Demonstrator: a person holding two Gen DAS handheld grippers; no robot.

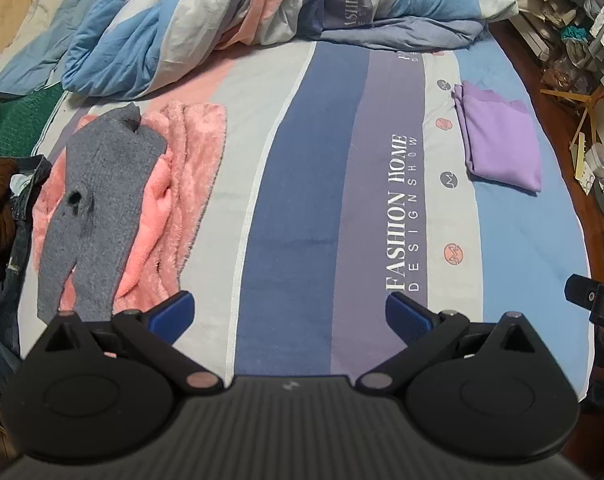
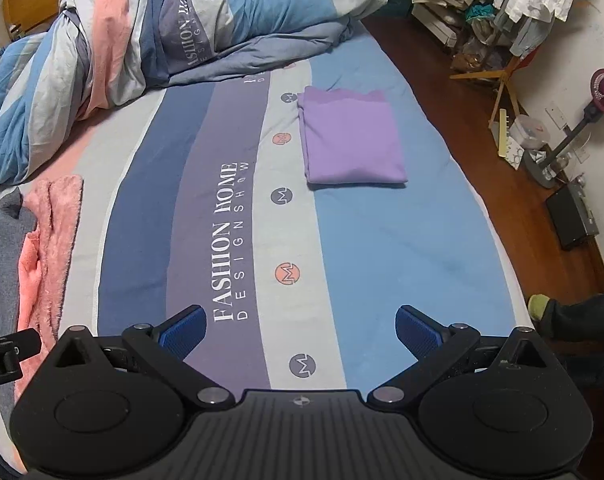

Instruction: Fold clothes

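The left gripper (image 1: 289, 312) hangs over the striped bed sheet (image 1: 313, 184) with its blue pads spread as wide as they go and nothing between them; the right gripper (image 2: 300, 326) is just as wide and just as empty. A purple garment (image 2: 351, 140) lies already folded into a neat rectangle in the upper middle of the right wrist view, on the light blue stripe. The unfolded work sits at the left of the left wrist view: a grey knit garment (image 1: 98, 204) sprawled on top of a pink fleece garment (image 1: 182, 184), the two touching and overlapping. A rumpled duvet (image 1: 230, 12) fills the top of the frame.

Both pieces look soft and limp, so they will likely sag and drape once lifted. The grey knit seems light and stretchy; the fleece bulkier and fluffy. A sensible hold would be the grey piece's upper edge near its collar, pinching one layer only so the pink fleece stays behind
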